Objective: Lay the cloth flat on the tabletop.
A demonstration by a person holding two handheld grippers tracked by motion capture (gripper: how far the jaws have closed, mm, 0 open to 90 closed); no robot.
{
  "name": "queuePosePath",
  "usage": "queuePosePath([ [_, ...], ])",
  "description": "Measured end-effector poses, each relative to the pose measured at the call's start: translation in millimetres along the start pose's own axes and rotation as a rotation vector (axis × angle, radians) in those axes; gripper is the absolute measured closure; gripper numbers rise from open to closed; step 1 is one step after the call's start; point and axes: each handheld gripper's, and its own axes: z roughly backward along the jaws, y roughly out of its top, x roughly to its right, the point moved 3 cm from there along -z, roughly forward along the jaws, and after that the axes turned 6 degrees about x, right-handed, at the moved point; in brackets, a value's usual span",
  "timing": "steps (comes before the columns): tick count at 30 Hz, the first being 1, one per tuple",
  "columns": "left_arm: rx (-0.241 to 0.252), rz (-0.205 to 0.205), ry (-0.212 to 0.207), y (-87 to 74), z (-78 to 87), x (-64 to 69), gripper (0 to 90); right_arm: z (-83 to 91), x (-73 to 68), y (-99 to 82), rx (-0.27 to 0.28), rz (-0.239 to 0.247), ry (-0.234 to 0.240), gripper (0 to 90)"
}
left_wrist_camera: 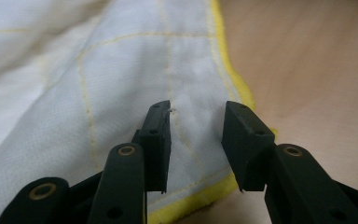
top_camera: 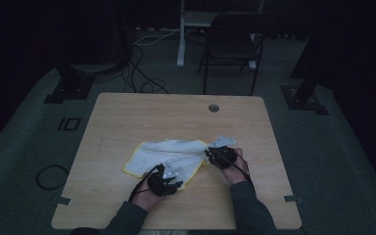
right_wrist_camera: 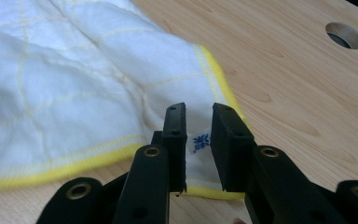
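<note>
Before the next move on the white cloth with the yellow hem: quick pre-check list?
1. White quilted cloth with yellow hem lies on the wooden table: ok.
2. Left gripper jaws apart, cloth corner between them, pads not pressing: not ok for a lift.
3. Right gripper jaws astride the hem corner with the blue label; whether they pinch it: cannot tell.
4. Cloth flat: not ok, rumpled.
5. Table's round hole away from cloth: ok.

I am seeing a small blue printed mark on the cloth point(right_wrist_camera: 199, 141) near my gripper; it is too blurred to read.
</note>
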Motion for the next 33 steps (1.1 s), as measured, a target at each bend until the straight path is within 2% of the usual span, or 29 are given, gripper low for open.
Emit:
queuePosePath([
  [7, 0.0, -0.02, -0.072, -0.5, 1.0, 26.8, 60.4, 2.7, -5.2, -1.9, 0.004, 0.007, 0.009, 74.5],
  [11, 0.005, -0.021, -0.114, 0.5, -0.1, 37.2, 60.0, 7.6, -10.7, -6.6, 0.014, 0.0, 0.019, 73.9],
  [15, 0.007, -0.011, -0.154, 2.7, -2.0, 42.7, 60.0, 13.2, -22.3, -13.5, 0.023, 0.0, 0.036, 73.8],
  [18, 0.012, 0.001, -0.169, 4.5, -1.0, 40.9, 60.5, 16.6, -32.3, -18.5, 0.027, 0.003, 0.054, 73.2],
  [21, 0.033, 0.009, -0.138, 9.4, 4.9, 31.0, 60.6, 18.4, -42.1, -22.5, 0.028, 0.016, 0.069, 70.9],
  [23, 0.059, 0.03, -0.115, 13.9, 10.4, 21.6, 60.9, 19.5, -51.5, -25.5, 0.028, 0.022, 0.091, 69.1],
  [30, 0.123, 0.068, 0.004, 30.1, 26.9, -19.4, 61.5, 16.0, -77.6, -30.5, 0.024, 0.021, 0.141, 63.4],
  [33, 0.132, 0.083, 0.059, 35.2, 29.6, -40.2, 62.4, 11.9, -83.6, -32.6, 0.01, 0.037, 0.152, 62.5],
])
